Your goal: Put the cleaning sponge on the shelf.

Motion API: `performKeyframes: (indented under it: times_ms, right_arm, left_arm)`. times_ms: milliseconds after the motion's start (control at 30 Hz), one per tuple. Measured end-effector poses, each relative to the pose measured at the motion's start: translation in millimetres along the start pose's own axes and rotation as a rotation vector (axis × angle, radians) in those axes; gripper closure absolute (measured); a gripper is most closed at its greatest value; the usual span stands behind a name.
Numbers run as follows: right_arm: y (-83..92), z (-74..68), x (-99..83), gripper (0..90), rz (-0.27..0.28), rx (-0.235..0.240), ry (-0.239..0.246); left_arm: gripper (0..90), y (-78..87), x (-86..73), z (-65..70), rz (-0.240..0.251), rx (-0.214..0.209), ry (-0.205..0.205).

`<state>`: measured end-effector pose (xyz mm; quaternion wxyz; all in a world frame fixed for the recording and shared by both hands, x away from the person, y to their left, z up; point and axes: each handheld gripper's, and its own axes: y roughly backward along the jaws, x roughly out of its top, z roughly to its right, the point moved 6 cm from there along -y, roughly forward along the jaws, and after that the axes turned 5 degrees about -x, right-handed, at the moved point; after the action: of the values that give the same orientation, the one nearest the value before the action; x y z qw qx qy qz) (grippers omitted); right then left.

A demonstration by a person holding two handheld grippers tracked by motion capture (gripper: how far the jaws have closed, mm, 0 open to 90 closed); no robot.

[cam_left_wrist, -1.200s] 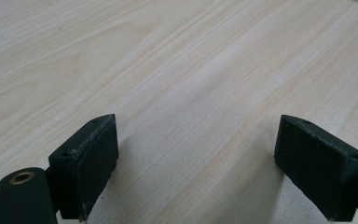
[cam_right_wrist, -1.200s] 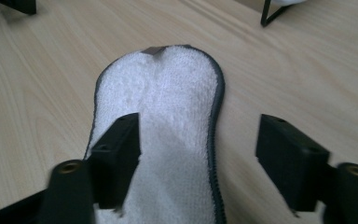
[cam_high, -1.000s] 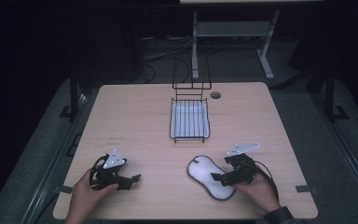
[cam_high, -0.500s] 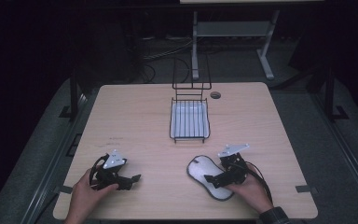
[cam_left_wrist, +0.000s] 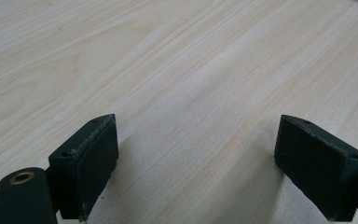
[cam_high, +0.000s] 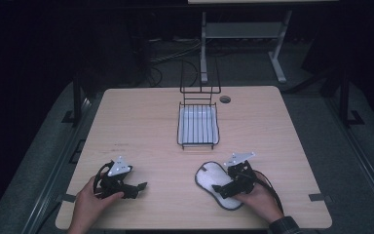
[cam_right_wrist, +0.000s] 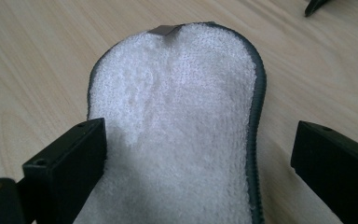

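With the right gripper [cam_high: 222, 188] spread wide over the white terry insole [cam_right_wrist: 177, 135] and the left gripper [cam_high: 139, 186] wide and empty, we lower squarely and pinch its near edge.

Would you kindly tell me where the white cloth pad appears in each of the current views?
High view: the white cloth pad lies near the table's front edge, right of centre, under the right gripper.
Left gripper view: bare wooden table between the jaws; no pad here.
Right gripper view: the pad runs up the centre between the open jaws.
Shared landmark: the pale wood grain of the table.
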<state>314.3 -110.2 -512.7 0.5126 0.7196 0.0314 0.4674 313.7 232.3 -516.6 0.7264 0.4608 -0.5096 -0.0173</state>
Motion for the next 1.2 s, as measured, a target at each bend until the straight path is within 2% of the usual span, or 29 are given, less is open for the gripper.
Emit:
performKeyframes:
  times_ms: [200, 433, 600, 800, 900, 933, 1033, 1200]
  right_arm:
    - [0.2, -2.4, -0.4, 6.8, -0.001, -0.011, 0.019]
    - [4.0, -6.5, -1.5, 20.5, -0.006, 0.02, 0.011]
    - [4.1, -6.0, -1.9, 23.6, -0.011, 0.035, 0.004]
    - [8.0, -9.4, 0.6, 28.6, 0.002, 0.012, 0.037]
    - [13.4, -9.1, 3.8, 36.0, 0.024, 0.013, 0.042]
    - [13.4, -9.1, 3.8, 36.0, 0.024, 0.013, 0.042]
    - [21.8, -7.6, 8.8, 50.1, 0.063, 0.03, 0.032]
    - [28.1, -5.5, 12.9, 57.1, 0.079, 0.052, 0.026]
  left_arm:
    - [12.8, 0.1, -0.1, -0.1, -0.001, 0.0, -0.001]
    - [12.8, 0.1, -0.1, -0.1, -0.001, 0.001, -0.001]
    - [12.8, 0.0, -0.1, -0.1, -0.001, 0.0, -0.001]
    - [12.8, -0.1, 0.1, 0.1, 0.002, 0.0, 0.002]
    - [12.8, -0.2, 0.2, 0.3, 0.003, 0.0, 0.004]
    - [12.8, -0.2, 0.2, 0.3, 0.003, 0.0, 0.004]
    - [12.8, -0.2, 0.2, 0.2, 0.004, 0.0, 0.004]
    - [12.8, -0.2, 0.2, 0.0, 0.002, 0.0, 0.001]
